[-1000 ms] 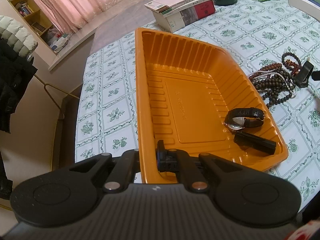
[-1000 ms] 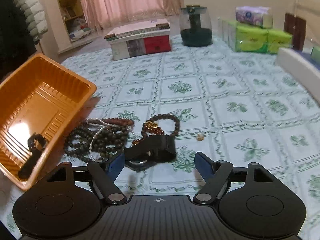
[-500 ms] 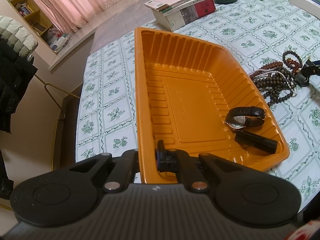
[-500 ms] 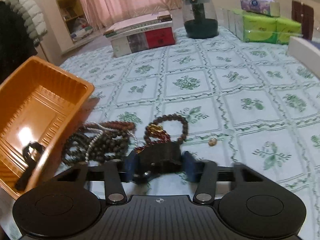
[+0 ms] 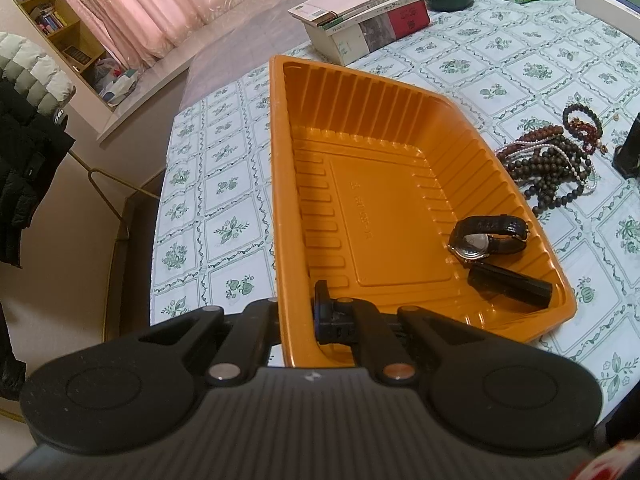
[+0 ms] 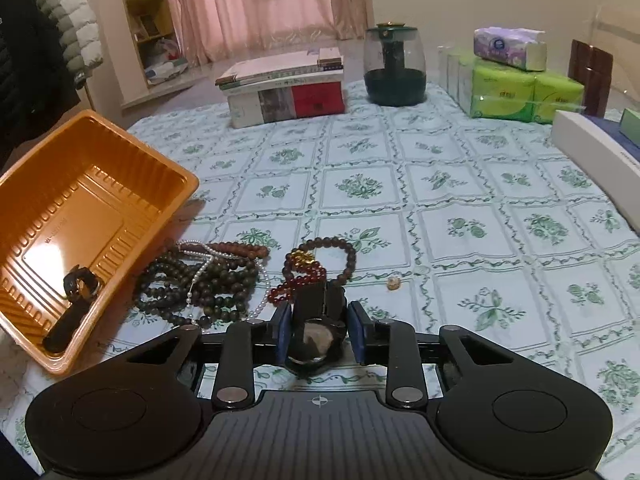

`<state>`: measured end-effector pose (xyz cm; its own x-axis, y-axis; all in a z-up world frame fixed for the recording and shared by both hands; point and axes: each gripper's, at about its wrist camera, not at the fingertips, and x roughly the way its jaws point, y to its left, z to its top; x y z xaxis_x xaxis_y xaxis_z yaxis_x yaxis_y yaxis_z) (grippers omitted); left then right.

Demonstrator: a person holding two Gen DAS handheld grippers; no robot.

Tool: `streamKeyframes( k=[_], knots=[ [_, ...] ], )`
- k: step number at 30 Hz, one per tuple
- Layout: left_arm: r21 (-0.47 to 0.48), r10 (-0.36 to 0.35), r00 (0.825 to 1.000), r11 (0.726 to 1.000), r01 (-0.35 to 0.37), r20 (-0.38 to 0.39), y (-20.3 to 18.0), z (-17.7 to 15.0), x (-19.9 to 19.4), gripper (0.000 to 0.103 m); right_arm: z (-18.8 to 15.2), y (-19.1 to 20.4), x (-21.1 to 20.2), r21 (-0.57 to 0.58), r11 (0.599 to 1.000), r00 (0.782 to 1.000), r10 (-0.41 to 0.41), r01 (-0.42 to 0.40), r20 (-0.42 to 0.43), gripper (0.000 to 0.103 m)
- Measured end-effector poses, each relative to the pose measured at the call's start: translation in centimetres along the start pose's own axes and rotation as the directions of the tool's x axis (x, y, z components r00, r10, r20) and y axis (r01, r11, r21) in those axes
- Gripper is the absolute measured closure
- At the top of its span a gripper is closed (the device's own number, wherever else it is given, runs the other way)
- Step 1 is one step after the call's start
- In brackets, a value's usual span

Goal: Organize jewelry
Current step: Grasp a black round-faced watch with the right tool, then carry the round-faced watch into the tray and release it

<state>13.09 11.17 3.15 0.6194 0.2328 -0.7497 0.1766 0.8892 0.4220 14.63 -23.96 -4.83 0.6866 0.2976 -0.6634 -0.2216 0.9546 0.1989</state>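
While left gripper [image 5: 298, 316] clamps orange tray [image 5: 280, 184] rim (tilted), right gripper [image 6: 318, 332] closing around black watch [image 6: 316, 320].

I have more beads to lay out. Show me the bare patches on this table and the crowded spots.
Bare cloth lies between the bead pile and the book stack, and right of the small loose bead towards the white box. Crowded: the strip between the orange tray and the right gripper, whose jaws are closing around a black watch.
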Motion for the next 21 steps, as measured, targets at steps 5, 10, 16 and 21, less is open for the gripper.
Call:
streamKeyframes(
  k=[5, 10, 16, 21],
  knots=[
    [0.000, 0.000, 1.000, 1.000, 0.000, 0.000, 0.0, 0.0, 0.0, 0.100, 0.7, -0.5, -1.0, -0.013, 1.000, 1.000, -0.015, 0.015, 0.010, 0.073],
    [0.002, -0.001, 1.000, 1.000, 0.001, 0.001, 0.0, 0.0, -0.1, 0.100, 1.9, 0.8, -1.7, -0.051, 0.999, 0.999, 0.021, -0.020, 0.028, 0.073],
    [0.000, 0.000, 1.000, 1.000, 0.000, 0.000, 0.0, 0.0, -0.2, 0.100, 3.8, 5.6, -1.8, -0.067, 0.978, 0.979, 0.199, -0.196, 0.041, 0.073],
    [0.001, -0.003, 1.000, 1.000, 0.003, 0.002, 0.0, -0.1, -0.1, 0.100, 4.6, 10.9, -0.3, -0.068, 0.930, 0.932, 0.362, -0.362, -0.009, 0.073]
  ],
)
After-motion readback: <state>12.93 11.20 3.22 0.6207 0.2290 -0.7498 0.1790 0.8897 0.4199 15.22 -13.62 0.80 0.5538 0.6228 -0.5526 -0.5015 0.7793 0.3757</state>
